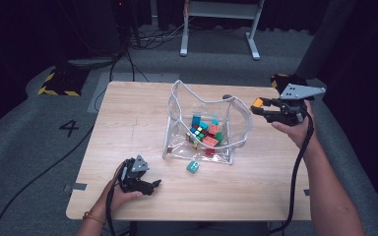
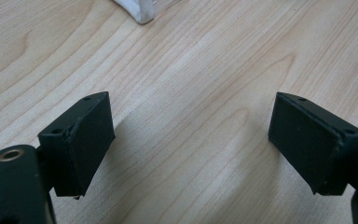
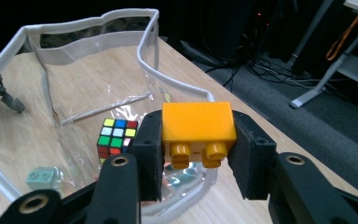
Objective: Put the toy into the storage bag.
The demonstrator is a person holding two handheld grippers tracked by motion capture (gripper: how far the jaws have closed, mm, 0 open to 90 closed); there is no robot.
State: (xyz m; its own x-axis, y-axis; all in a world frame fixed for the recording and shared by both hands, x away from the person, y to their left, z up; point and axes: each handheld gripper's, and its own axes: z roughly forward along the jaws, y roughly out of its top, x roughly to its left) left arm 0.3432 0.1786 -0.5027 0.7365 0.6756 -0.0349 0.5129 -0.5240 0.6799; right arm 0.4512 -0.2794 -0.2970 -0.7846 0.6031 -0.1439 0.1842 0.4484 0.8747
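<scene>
We are packing toy blocks into a clear bag [image 1: 204, 125]. Our right gripper [image 1: 264, 109] is clamping an orange block [image 3: 198, 122] between its fingers [image 3: 150, 151], studs facing back toward the camera, and is holding it in the air just beside the bag's rim, on the side nearest those fingers. Beyond the fingertips, in the right gripper view, the bag mouth is gaping wide, with a puzzle cube [image 3: 116, 137] lying inside. Several blocks are already sitting in the bag, red, teal and orange ones as far as we can tell. One teal block [image 1: 193, 167] is lying on the table [image 1: 128, 123] outside the bag, between the bag and our left gripper [image 1: 150, 186]. The left gripper is resting low with its jaws spread wide and nothing between them, bare wood ahead. We are judging most of the job done: the orange block needs dropping in, then the teal one needs picking up.
</scene>
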